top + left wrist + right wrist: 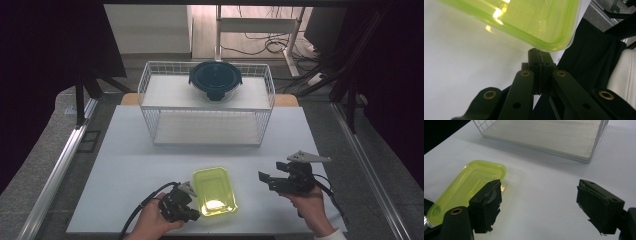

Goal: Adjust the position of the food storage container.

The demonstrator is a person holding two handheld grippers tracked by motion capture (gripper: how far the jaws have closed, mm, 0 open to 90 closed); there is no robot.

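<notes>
The left gripper view's top edge cuts off the green tray (pixel 524 22).

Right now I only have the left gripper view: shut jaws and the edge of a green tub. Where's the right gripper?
Observer: The right gripper is off to the right of the green tub, apart from it, with its jaws open and nothing between them.
Operator: Anything farther out on the table?
Observer: A white wire rack stands at the far side, beyond the tub.
Operator: Anything on it?
Observer: A round bowl with a dark lid sits on its top shelf.
</notes>
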